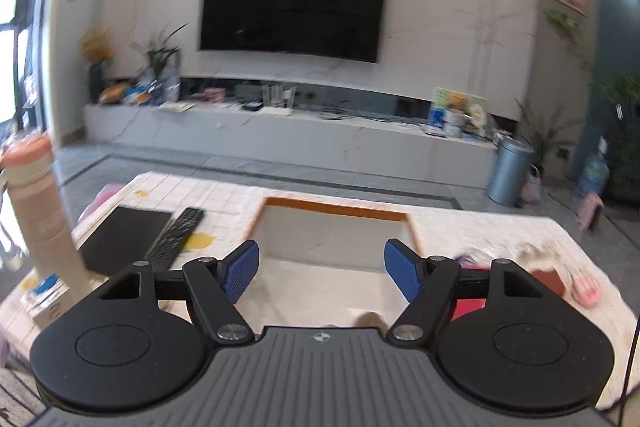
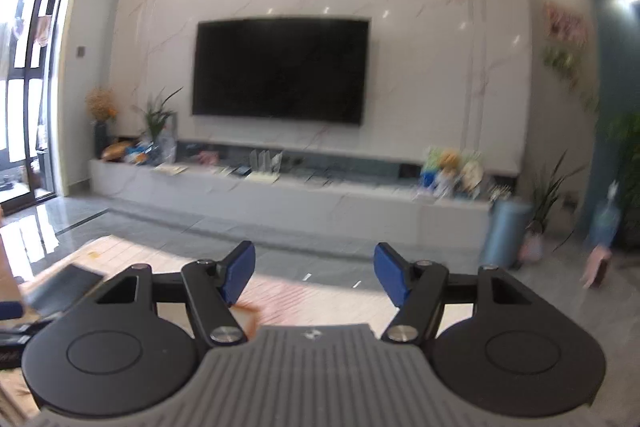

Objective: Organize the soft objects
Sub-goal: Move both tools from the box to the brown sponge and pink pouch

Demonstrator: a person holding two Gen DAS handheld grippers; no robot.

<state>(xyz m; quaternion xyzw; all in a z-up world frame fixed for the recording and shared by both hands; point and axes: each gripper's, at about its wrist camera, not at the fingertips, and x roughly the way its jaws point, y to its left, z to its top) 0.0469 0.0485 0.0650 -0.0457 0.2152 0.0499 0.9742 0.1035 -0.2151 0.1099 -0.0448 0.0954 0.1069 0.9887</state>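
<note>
Marble wall and a dark TV (image 1: 294, 7) back this living room, though nearest sits a checked table (image 1: 224, 203). Both grippers hang empty: the left gripper (image 1: 322, 269) gapes wide over an orange-rimmed box (image 1: 336, 211), probably the bin for soft things; the right gripper (image 2: 314, 275) also stands open, nothing between its pads. On the table's right, pink soft items (image 1: 586, 291) lie blurred, likely awaiting sorting. Left, a remote (image 1: 176, 233) and bottle (image 1: 40, 211) stay clear of the box.
</note>
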